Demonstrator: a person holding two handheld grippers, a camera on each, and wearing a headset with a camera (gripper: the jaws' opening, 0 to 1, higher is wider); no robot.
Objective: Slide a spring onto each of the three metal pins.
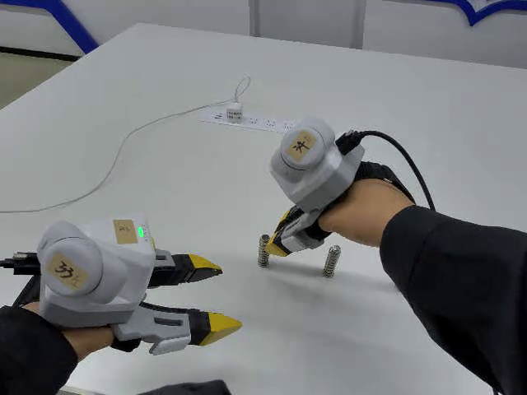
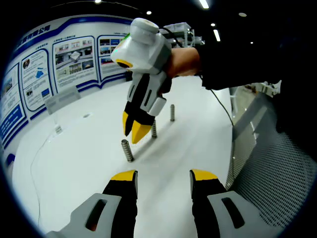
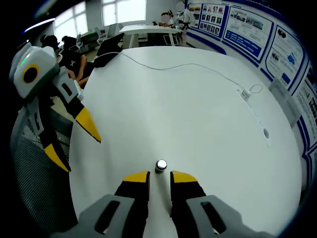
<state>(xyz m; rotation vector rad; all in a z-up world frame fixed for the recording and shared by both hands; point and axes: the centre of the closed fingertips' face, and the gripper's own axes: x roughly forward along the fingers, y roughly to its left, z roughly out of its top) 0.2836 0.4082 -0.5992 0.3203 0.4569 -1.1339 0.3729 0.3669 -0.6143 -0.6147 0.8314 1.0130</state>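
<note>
Three upright coil springs, ribbed grey metal cylinders, stand in a row on the matte white table, on my side of the power strip. My right gripper points tip-down at that row. Its yellow-tipped jaws are a narrow gap apart, flanking the round shiny top of one pin without clamping it. My left gripper, grey plastic, hovers farther from the power strip, jaws spread wide, holding nothing.
</note>
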